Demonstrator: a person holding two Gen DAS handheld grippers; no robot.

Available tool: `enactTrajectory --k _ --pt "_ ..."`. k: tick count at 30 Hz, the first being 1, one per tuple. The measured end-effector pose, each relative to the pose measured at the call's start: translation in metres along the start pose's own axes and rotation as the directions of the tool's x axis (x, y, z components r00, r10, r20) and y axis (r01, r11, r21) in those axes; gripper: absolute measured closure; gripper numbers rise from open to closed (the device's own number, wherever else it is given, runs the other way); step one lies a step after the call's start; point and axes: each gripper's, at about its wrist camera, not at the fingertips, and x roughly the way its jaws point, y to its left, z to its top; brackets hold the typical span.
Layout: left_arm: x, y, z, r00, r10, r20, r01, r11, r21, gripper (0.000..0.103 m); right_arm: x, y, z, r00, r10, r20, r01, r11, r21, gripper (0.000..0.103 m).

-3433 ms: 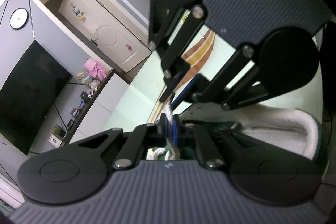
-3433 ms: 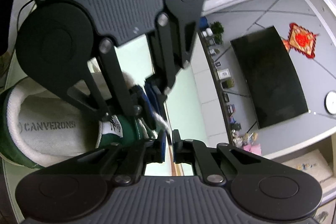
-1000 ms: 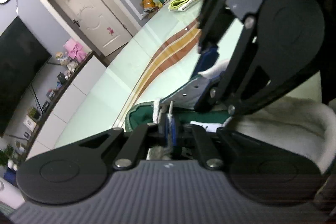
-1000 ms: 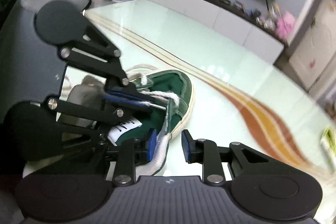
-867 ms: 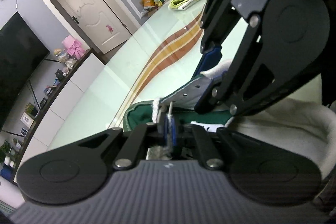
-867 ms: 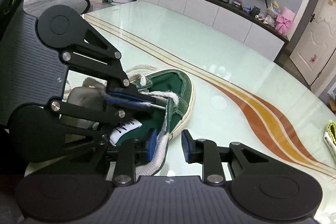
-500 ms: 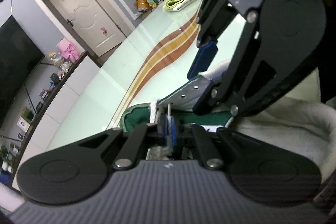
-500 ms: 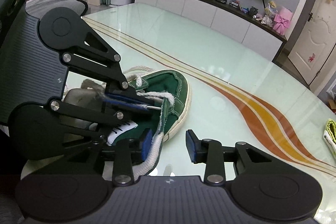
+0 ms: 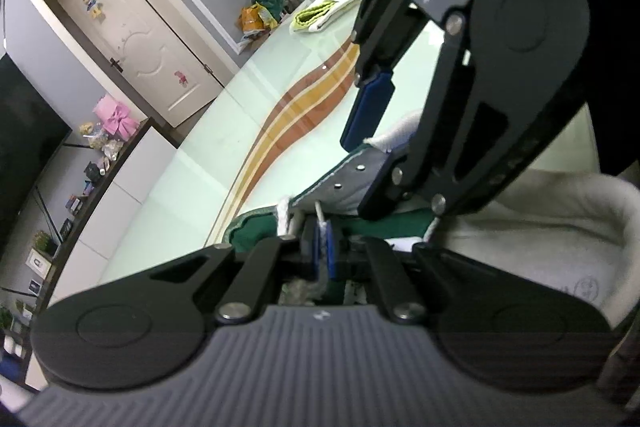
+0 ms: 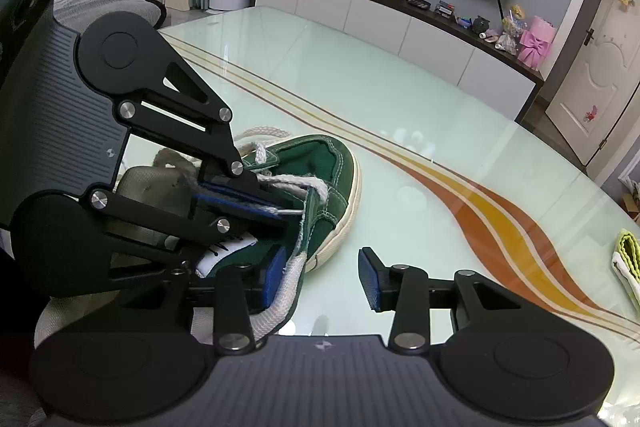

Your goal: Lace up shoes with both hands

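The white lace [image 10: 294,277] is being touched by one pad of the wide-spread right gripper [image 10: 320,277]. Its tip is being clamped by the left gripper [image 10: 286,205] over the green shoe [image 10: 332,171], which is being carried by the desk [image 10: 420,131].

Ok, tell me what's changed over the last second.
The right claw opened wider, letting go of the lace, which now only lies against its left pad. The left claw stayed shut on the lace tip, and the shoe stayed put on the table.
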Motion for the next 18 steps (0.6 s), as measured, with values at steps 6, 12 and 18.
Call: enactTrajectory --k 6,12,18 --pt "0.002 0.003 0.001 1.0 -0.002 0.005 0.002 1.0 -0.018 0.097 0.005 -0.006 0.009 1.0 0.013 -0.001 -0.013 1.0 0.021 0.06" --pt "0.003 0.006 0.001 1.0 0.001 -0.003 -0.001 0.999 -0.044 0.095 0.007 -0.032 0.006 0.991 0.134 -0.016 -0.127 0.966 0.224 0.06" --pt "0.002 0.008 0.003 1.0 0.006 -0.024 -0.007 0.997 -0.076 0.094 0.004 -0.028 0.007 0.99 0.137 -0.015 -0.13 0.967 0.219 0.06"
